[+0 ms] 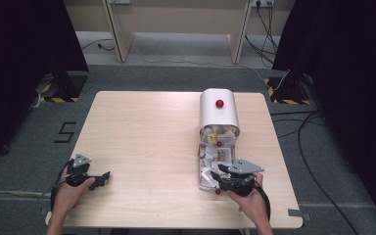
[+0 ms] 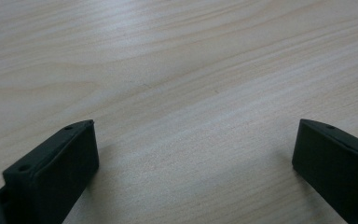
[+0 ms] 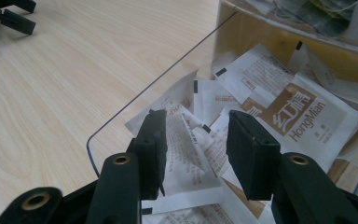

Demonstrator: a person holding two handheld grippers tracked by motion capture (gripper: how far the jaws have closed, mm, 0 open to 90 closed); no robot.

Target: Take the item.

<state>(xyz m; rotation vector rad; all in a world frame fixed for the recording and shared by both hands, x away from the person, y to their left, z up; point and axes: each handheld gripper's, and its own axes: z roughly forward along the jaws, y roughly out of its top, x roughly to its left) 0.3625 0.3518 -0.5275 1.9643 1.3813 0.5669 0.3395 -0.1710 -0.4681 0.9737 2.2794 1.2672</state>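
Note:
A white rounded box [image 1: 219,115] with a red knob [image 1: 219,103] stands on the right half of the table, its open front full of packets. Its clear door [image 3: 103,130] lies flat in front of it, and several white and brown paper packets [image 1: 214,159] are spilled over it. My right gripper [image 1: 216,177] hovers low over this pile. In the right gripper view its jaws [image 3: 196,116] stand partly apart on either side of a crumpled white packet [image 3: 186,149], and no firm pinch shows. My left gripper [image 1: 104,179] rests near the front left, jaws wide [image 2: 196,122] over bare wood.
The light wooden table [image 1: 147,137] has bare room across its left and middle. A brown and white packet printed HongMian [image 3: 298,112] lies just beyond the right jaw. A second red knob [image 1: 218,192] sits at the near edge of the clear door. Cables run on the floor at right.

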